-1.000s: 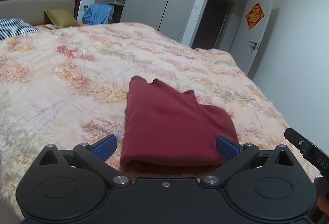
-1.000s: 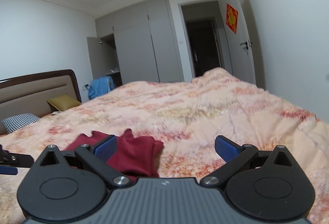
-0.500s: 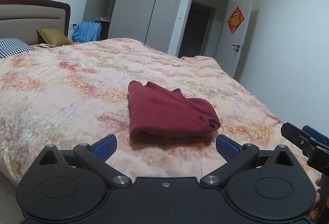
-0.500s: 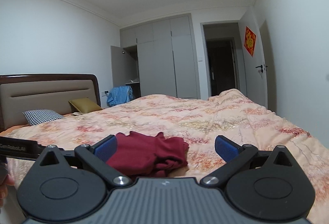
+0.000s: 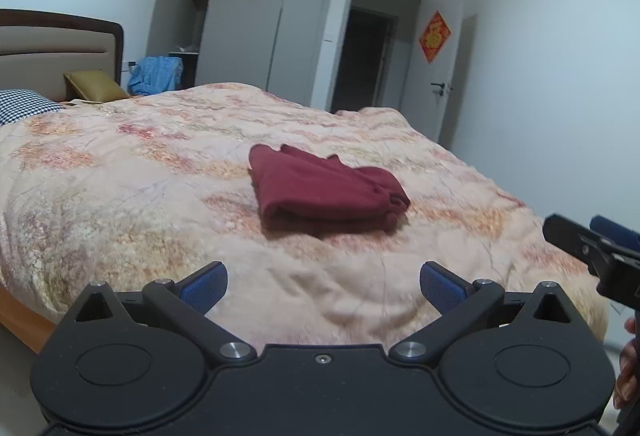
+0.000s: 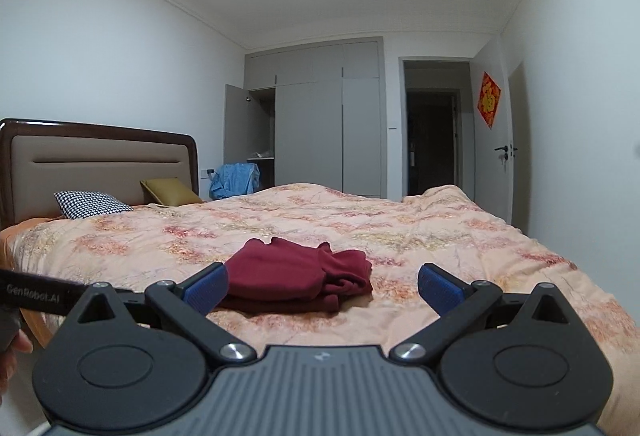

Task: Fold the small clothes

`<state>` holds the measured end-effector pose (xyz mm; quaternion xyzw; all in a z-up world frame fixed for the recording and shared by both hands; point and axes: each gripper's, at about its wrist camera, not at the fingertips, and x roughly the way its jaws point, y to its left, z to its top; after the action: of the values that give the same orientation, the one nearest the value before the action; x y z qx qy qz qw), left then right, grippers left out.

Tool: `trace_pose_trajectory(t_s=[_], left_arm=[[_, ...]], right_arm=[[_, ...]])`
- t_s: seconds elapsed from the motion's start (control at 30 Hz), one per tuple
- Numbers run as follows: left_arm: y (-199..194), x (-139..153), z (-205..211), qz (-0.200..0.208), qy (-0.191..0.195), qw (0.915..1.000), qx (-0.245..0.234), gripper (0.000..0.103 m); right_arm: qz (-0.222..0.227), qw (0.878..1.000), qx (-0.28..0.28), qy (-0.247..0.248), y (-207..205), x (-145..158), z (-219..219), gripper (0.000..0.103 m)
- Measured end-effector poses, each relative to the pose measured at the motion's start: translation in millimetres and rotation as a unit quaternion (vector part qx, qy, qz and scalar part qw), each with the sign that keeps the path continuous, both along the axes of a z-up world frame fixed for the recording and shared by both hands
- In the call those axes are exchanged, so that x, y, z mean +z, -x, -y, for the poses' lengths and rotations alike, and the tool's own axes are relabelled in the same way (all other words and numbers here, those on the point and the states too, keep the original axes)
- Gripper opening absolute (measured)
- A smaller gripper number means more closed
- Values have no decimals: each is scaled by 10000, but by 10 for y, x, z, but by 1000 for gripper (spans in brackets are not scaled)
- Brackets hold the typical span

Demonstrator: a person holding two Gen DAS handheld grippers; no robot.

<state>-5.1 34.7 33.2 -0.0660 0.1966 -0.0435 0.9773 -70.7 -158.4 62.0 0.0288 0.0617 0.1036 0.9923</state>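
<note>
A dark red garment lies folded into a compact stack on the floral bedspread, in the middle of the near half of the bed. In the right wrist view the same red garment sits just beyond the blue fingertips. My left gripper is open and empty, held back over the bed's near edge, well short of the garment. My right gripper is open too, with nothing between its fingers. The right gripper's body shows at the right edge of the left wrist view.
A headboard, a checked pillow and an olive cushion stand at the far left. Grey wardrobes, blue clothing and a dark doorway are behind the bed. The bed's wooden edge is at the lower left.
Both grippers have drawn back and risen away from the folded red garment, which now looks smaller and farther off. The garment has stayed put on the bedspread.
</note>
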Motion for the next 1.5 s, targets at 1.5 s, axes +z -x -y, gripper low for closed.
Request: trace_pose_trajectory(t_s=[1.5], left_arm=[[24, -105, 36, -106, 50, 9999, 86, 102]], right_arm=[[99, 9995, -110, 278, 135, -144, -25, 103]])
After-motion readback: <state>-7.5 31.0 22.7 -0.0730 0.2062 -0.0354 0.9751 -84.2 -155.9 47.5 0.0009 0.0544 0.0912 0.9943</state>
